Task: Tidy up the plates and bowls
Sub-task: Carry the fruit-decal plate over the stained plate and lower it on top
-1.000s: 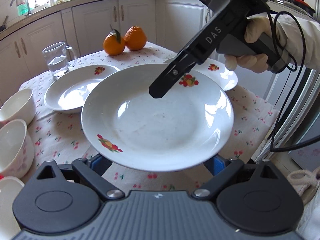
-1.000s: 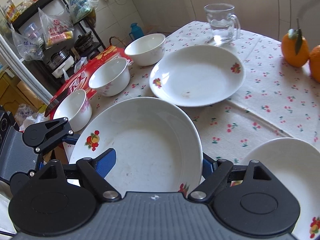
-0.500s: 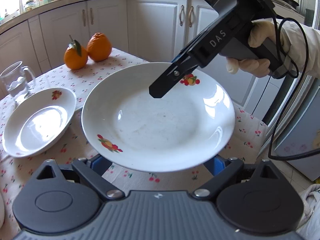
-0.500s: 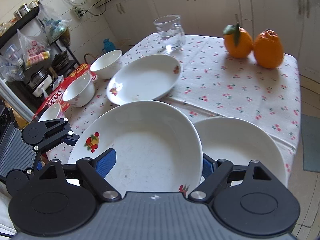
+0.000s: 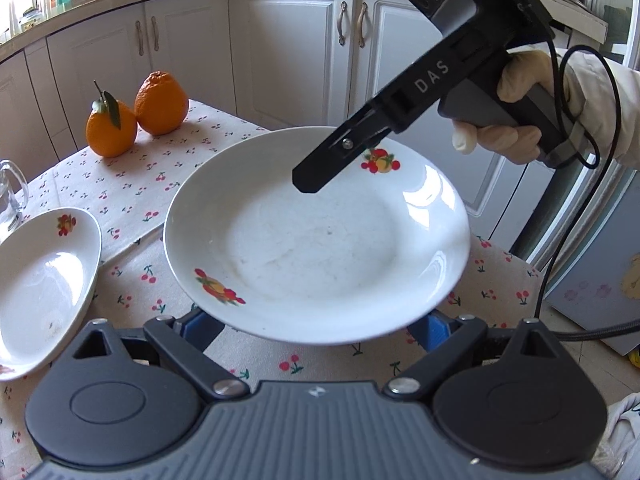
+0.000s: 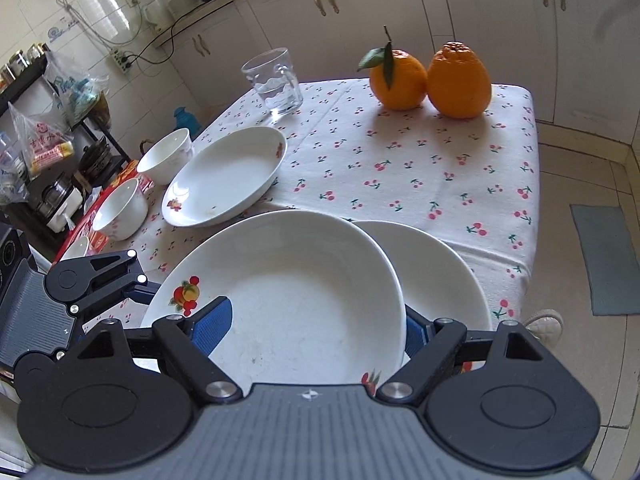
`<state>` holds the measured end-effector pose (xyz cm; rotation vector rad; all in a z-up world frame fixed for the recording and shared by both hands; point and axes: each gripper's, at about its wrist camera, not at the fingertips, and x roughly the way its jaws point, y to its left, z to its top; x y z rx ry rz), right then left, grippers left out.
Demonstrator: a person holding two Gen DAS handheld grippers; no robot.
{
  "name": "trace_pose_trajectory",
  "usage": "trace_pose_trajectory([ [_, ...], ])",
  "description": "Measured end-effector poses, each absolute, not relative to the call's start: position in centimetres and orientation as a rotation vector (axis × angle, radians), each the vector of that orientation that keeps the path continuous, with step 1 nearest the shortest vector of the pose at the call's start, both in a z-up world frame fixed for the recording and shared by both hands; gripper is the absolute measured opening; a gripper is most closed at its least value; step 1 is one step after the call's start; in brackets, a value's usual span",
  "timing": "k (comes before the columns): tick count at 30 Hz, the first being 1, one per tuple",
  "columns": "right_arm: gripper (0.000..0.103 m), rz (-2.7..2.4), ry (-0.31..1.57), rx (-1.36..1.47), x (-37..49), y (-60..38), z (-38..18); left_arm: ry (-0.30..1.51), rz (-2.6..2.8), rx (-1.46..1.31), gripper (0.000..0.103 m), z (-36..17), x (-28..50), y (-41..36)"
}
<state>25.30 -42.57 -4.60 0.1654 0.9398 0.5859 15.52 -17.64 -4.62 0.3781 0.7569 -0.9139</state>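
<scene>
Carried plate [image 6: 304, 292] has swung right since the earlier frames, now lifted above the near-right resting plate [image 6: 444, 272]; stacking looks next. Left gripper [image 5: 316, 326] and right gripper [image 6: 312, 326] each clamp opposite rims, though pad contact is partly hidden.

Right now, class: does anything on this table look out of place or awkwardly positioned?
Yes. The plate nearest the right edge of the table appears to overhang its corner. A red box under a bowl also juts past the far-left edge. Nothing looks spilled or broken.
</scene>
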Motion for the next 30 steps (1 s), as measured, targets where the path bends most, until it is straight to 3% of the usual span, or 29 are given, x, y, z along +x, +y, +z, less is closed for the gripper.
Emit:
trace_pose_trajectory([
  [30, 0.089, 0.484, 0.940, 0.243, 23.8, -45.5, -6.3, 0.763, -0.945, 0.397, 0.096, -5.6, 17.4, -19.3],
])
